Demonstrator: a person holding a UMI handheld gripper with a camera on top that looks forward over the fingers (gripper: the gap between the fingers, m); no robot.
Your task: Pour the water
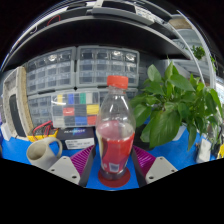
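**Bottle framed between the tongs on the blue surface**

Here we are, looking straight down the tongs (115, 163), and dead ahead at twelve o'clock stands the clear plastic bottle with the orange-red cap (116, 132). It is upright, its lower part filled with a reddish-pink liquid, its upper part clear. Its base sits on a small round red coaster (116, 181) on the blue surface (185, 152).

The tongs are spread open, with the bottle standing between them. The purple pads (84, 158) flank the bottle at about nine and three o'clock of its base, and a sliver of gap shows on either side (no squeeze visible, the bottle rests on its own support).

Off at ten o'clock from the left finger sits a pale beige ceramic mug with a handle (42, 151), close beside that finger but apart from the bottle. At two o'clock from the bottle rises a leafy green potted plant (174, 101), its leaves reaching near the bottle's shoulder.

Behind the bottle, at eleven o'clock, there is a clear box of multicoloured blocks (76, 108), and beyond it a wall of grey translucent plastic drawer cabinets (85, 68) fills the background. Something red and tangled lies near the mug at nine o'clock, too small to make out.
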